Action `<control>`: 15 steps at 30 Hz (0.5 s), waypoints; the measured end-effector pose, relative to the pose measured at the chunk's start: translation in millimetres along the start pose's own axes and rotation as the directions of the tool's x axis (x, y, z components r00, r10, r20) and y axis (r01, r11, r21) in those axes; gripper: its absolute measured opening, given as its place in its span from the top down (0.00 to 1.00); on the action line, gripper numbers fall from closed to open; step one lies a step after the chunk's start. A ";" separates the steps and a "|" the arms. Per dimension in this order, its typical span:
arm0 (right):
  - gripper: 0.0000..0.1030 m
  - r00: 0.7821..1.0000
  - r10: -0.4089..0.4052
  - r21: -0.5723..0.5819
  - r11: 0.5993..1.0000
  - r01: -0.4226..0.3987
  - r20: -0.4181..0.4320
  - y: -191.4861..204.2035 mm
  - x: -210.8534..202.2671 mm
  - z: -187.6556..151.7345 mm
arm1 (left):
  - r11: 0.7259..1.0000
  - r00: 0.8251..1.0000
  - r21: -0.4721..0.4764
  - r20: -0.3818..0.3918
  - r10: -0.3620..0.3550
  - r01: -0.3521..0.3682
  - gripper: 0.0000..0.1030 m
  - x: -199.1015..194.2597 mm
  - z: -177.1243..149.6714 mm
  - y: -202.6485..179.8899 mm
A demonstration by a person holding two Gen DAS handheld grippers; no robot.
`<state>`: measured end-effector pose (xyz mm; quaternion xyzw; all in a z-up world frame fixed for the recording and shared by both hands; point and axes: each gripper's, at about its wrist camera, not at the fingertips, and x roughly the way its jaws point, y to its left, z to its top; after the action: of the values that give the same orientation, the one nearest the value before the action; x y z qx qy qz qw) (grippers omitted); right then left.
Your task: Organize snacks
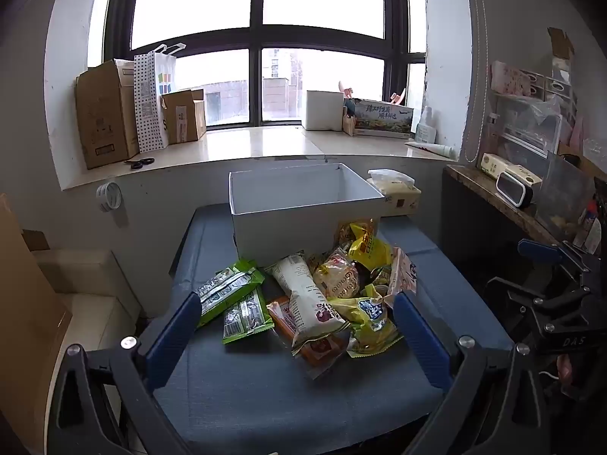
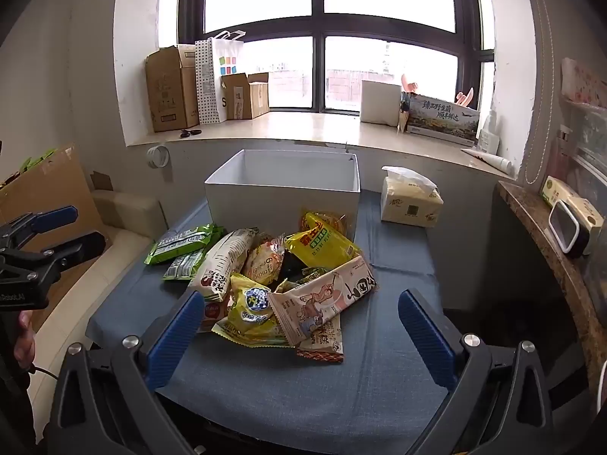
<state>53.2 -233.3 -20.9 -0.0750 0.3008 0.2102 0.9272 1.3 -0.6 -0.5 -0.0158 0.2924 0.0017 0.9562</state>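
A heap of snack packets (image 1: 322,295) (image 2: 273,280) lies on the blue cloth of the table (image 1: 265,386) (image 2: 379,379), in front of an empty white box (image 1: 296,212) (image 2: 288,189). Two green packets (image 1: 231,295) (image 2: 182,246) lie at the heap's left, a long white packet (image 1: 307,299) (image 2: 224,261) in the middle, yellow ones (image 1: 368,246) (image 2: 322,244) to the right. My left gripper (image 1: 299,314) hovers open before the heap, its blue fingers (image 1: 178,326) wide apart and touching nothing. My right gripper (image 2: 299,311) is also open, short of a beige illustrated packet (image 2: 322,299).
A tissue pack (image 1: 394,189) (image 2: 411,201) sits right of the box. Cardboard boxes (image 1: 106,113) (image 2: 170,87), a paper bag and scissors (image 1: 138,163) stand on the windowsill. A wooden shelf (image 2: 550,235) with a small clock (image 2: 567,229) lines the right side.
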 end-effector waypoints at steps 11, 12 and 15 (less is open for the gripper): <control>0.00 1.000 0.008 -0.006 1.000 -0.008 0.007 4.5 -3.9 1.1 | 1.000 0.999 -0.004 0.026 -0.027 0.027 0.00 -2.1 -4.5 -1.0; 0.00 1.000 0.005 -0.009 1.000 -0.005 0.007 5.5 -4.8 1.5 | 1.000 0.999 -0.002 0.020 -0.028 0.028 0.00 -3.6 0.0 -1.2; 0.00 1.000 0.013 -0.008 1.000 -0.013 0.008 3.5 -5.2 1.4 | 0.999 0.999 -0.001 0.019 -0.035 0.035 0.00 -3.4 0.8 -0.5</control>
<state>48.6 -231.5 -16.7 -0.0760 0.2969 0.2175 0.9267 -1.1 -1.0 2.0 -0.0217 0.2828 -0.0145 0.9588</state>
